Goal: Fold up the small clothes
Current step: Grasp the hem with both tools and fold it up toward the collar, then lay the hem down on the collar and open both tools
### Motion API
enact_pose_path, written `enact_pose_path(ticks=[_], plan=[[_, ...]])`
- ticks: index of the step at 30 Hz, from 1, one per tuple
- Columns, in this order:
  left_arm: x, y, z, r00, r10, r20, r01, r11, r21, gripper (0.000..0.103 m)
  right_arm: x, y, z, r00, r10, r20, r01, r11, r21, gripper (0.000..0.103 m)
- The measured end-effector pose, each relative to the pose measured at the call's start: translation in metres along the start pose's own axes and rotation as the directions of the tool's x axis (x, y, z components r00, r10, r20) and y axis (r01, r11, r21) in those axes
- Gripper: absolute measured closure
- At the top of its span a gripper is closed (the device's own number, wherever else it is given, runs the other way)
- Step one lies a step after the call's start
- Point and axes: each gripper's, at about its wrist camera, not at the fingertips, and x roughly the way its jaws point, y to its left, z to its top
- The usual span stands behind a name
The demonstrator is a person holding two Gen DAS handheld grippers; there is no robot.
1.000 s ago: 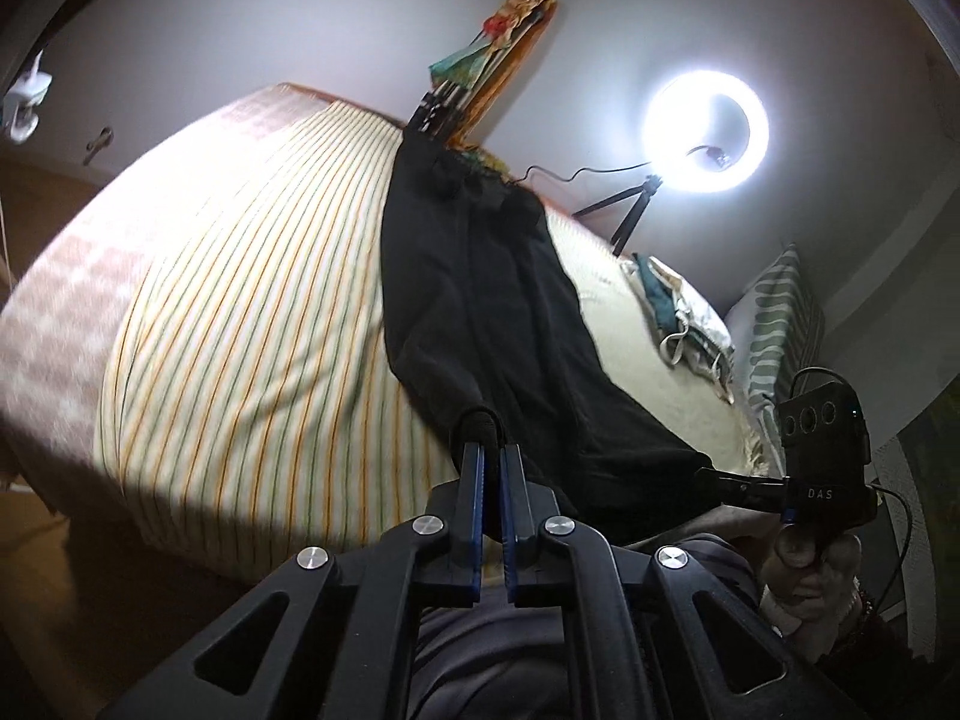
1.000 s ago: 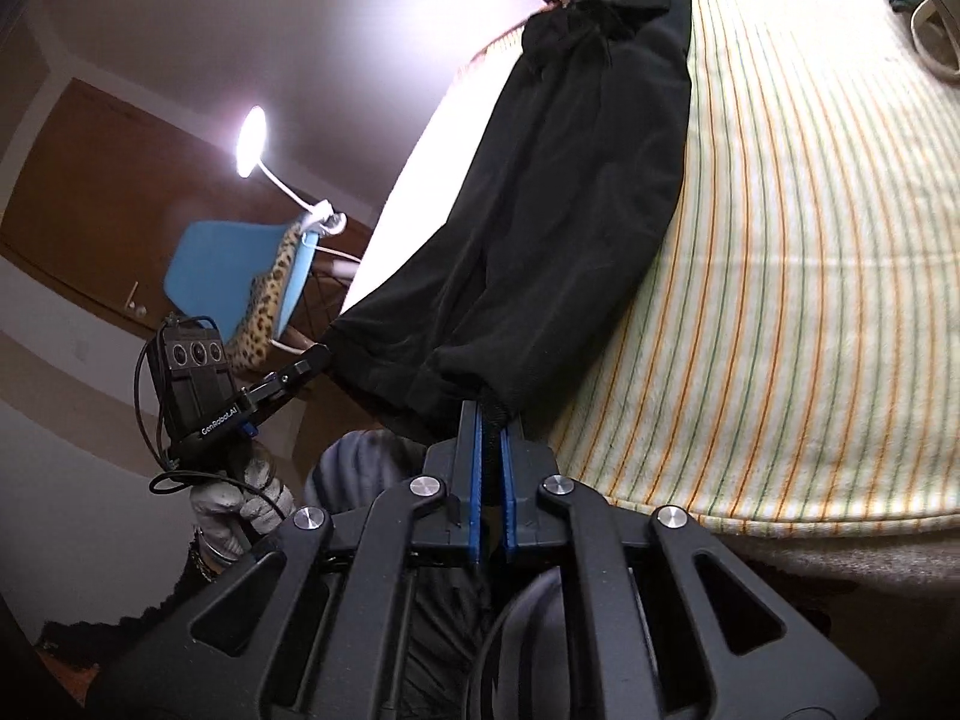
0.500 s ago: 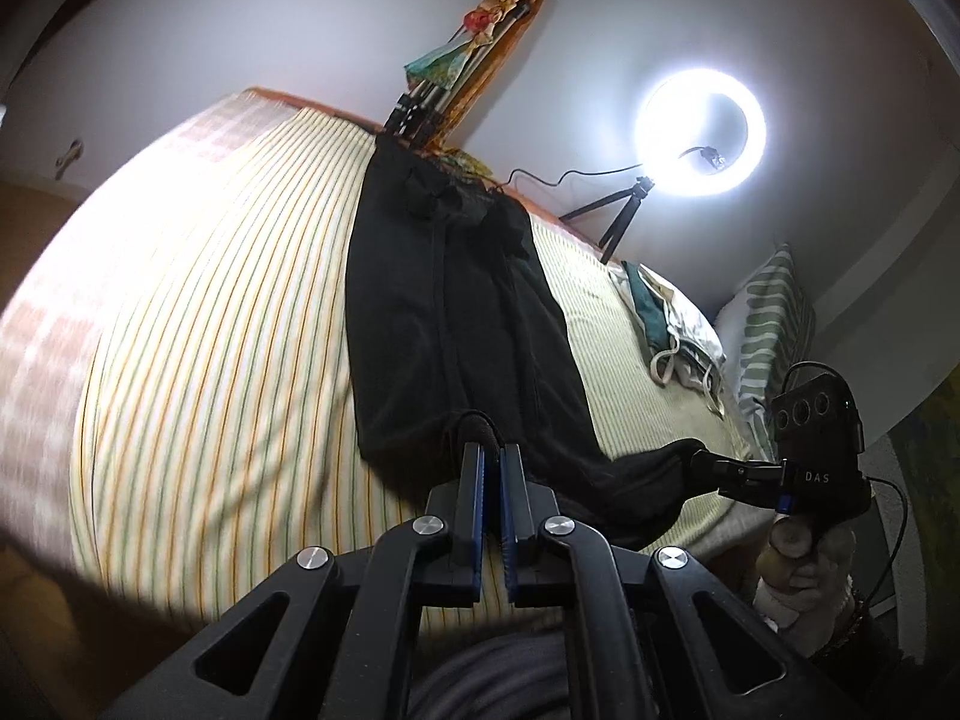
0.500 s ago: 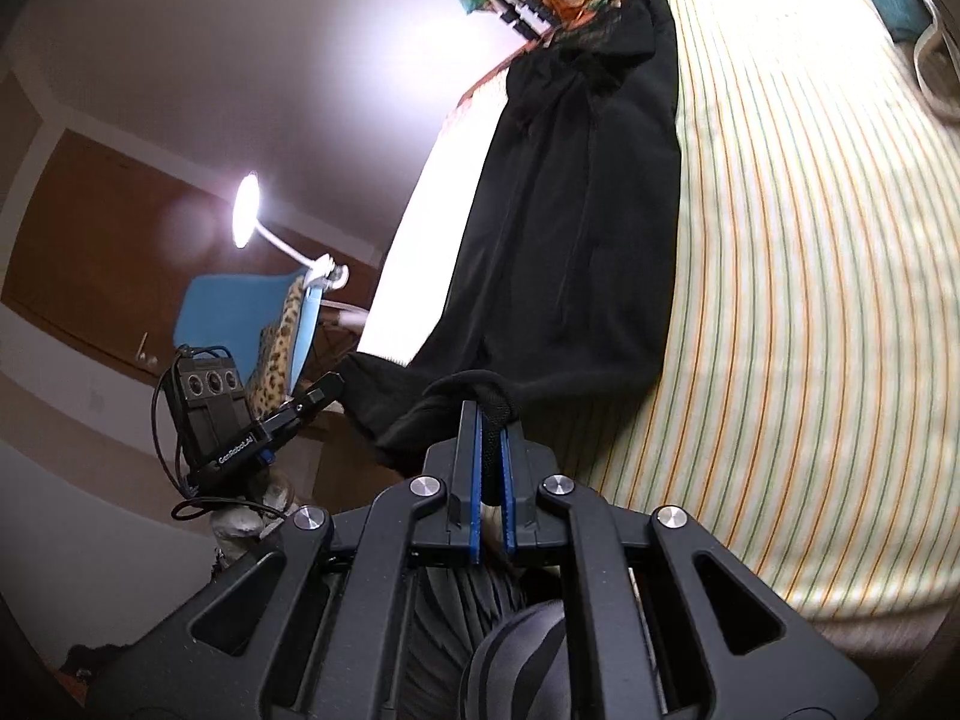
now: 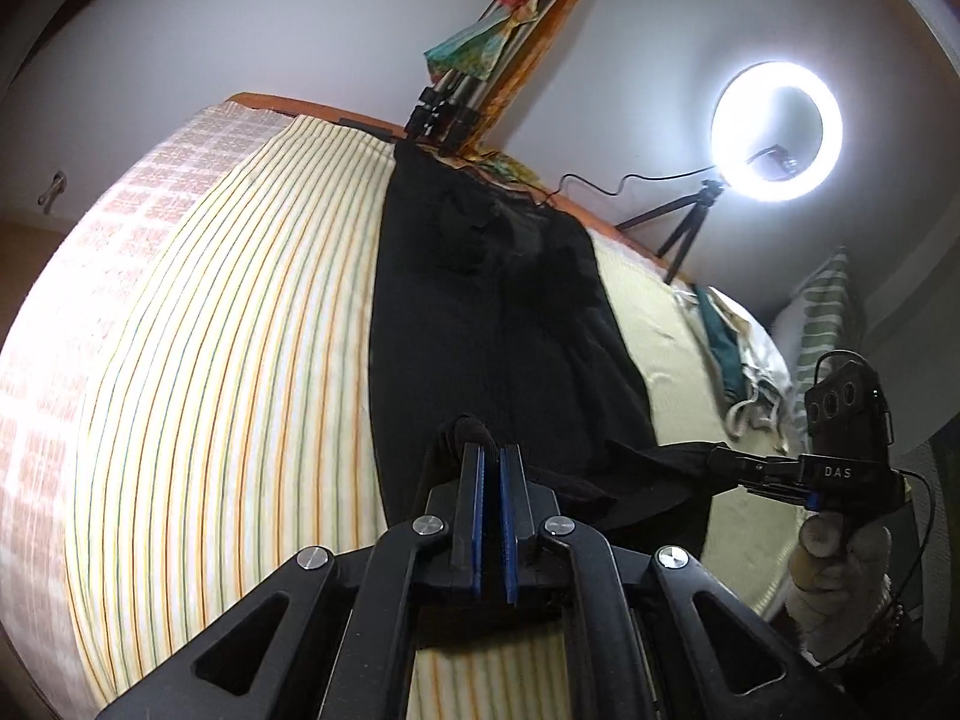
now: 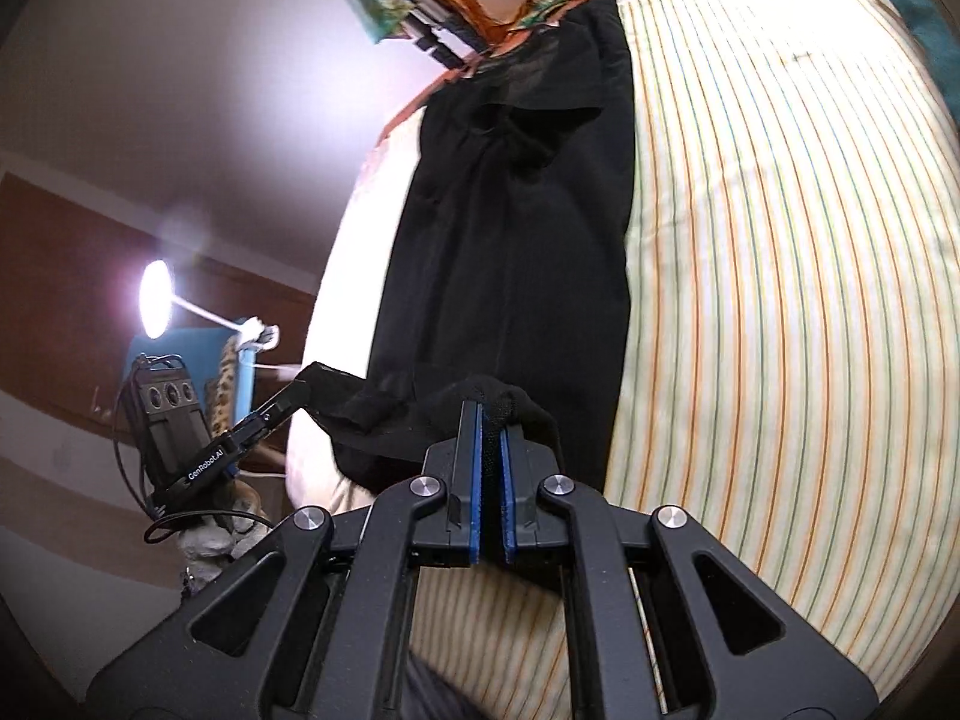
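A black garment [image 5: 492,312] lies stretched lengthwise on the striped bed sheet [image 5: 210,360], reaching toward the headboard. My left gripper [image 5: 492,450] is shut on the garment's near edge, cloth bunched over its fingertips. My right gripper [image 6: 491,411] is shut on the same near hem at the other corner; the garment also shows in the right wrist view [image 6: 510,240]. Each gripper appears in the other's view, the right one [image 5: 720,456] and the left one [image 6: 294,390], with the hem held lifted between them.
A lit ring light on a tripod [image 5: 774,132] stands at the head of the bed. A pile of clothes [image 5: 738,360] and a striped pillow [image 5: 828,312] lie at the right side. A lamp [image 6: 156,300] and a blue chair [image 6: 240,372] stand beside the bed.
Both grippers have moved forward over the bed with the hem, which now sits above the sheet instead of off the near edge. Both have stayed shut.
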Motion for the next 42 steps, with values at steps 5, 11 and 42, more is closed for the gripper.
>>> enact_pose_path(ticks=[5, 11, 42], plan=[[0.023, 0.015, 0.014, 1.0, 0.026, -0.012, -0.026, 0.999, -0.023, 0.101, 0.017, -0.009, 0.023, 1.0, -0.023, -0.013, 0.024, 1.0, 0.014, 0.096], [0.022, 0.026, 0.026, 0.998, 0.057, 0.034, -0.056, 0.997, -0.046, 0.076, 0.009, -0.015, 0.036, 1.0, -0.022, 0.014, 0.022, 1.0, 0.014, 0.082], [0.056, 0.015, 0.044, 0.984, 0.176, 0.041, -0.179, 0.978, 0.103, 0.082, 0.031, 0.013, 0.035, 0.981, -0.183, 0.056, 0.191, 0.965, -0.182, 0.086]])
